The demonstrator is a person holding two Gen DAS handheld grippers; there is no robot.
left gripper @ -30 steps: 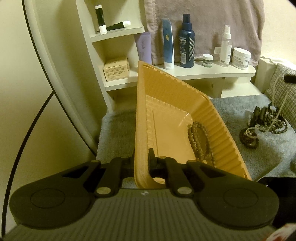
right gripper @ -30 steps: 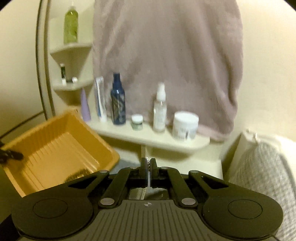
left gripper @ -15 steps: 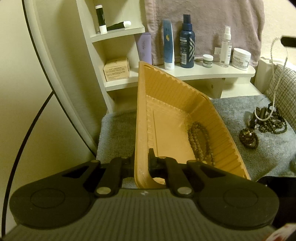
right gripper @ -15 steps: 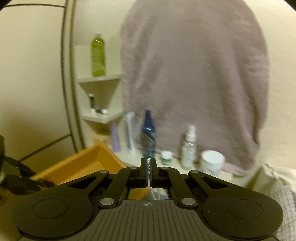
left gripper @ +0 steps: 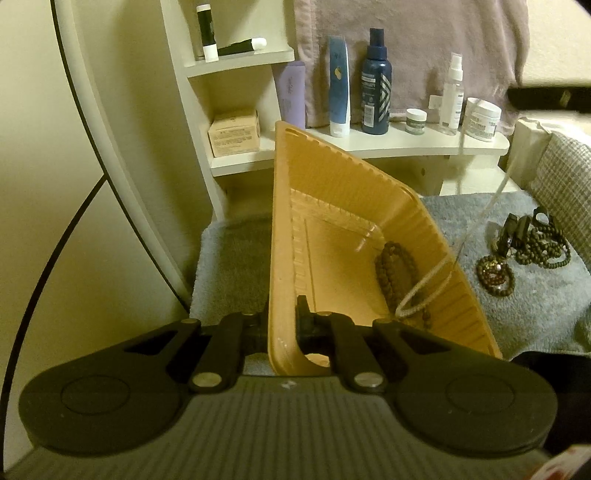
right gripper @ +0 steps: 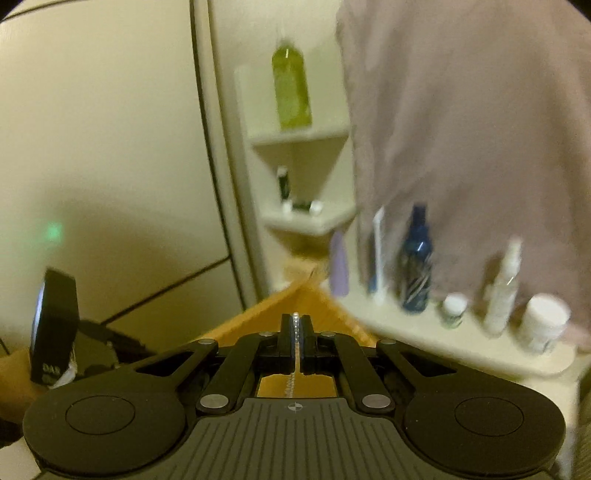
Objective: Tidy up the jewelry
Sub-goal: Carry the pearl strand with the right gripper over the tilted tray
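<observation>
My left gripper [left gripper: 282, 325] is shut on the near wall of an orange ribbed tray [left gripper: 332, 192], holding it tilted above a grey towel. A brown bead necklace [left gripper: 397, 273] lies in the tray's low corner. In the right wrist view my right gripper [right gripper: 296, 321] is shut on a white pearl strand [right gripper: 295, 332] above the tray [right gripper: 258, 321]. In the left wrist view that strand [left gripper: 424, 288] hangs blurred from the upper right, and its lower loop reaches into the tray by the brown beads. A tangle of dark bead jewellery [left gripper: 532, 240] lies on the towel to the right.
A cream shelf [left gripper: 406, 142] behind the tray carries several bottles and jars, with a mauve towel [left gripper: 406, 29] hung above it. Corner shelves [left gripper: 236, 59] hold small tubes and a box. A checked cushion [left gripper: 565, 173] borders the grey towel [left gripper: 535, 302] at the right.
My right gripper has carried the pearl strand up off the jewellery pile and leftward, so its loop now hangs into the tray. The left gripper and tray have stayed still.
</observation>
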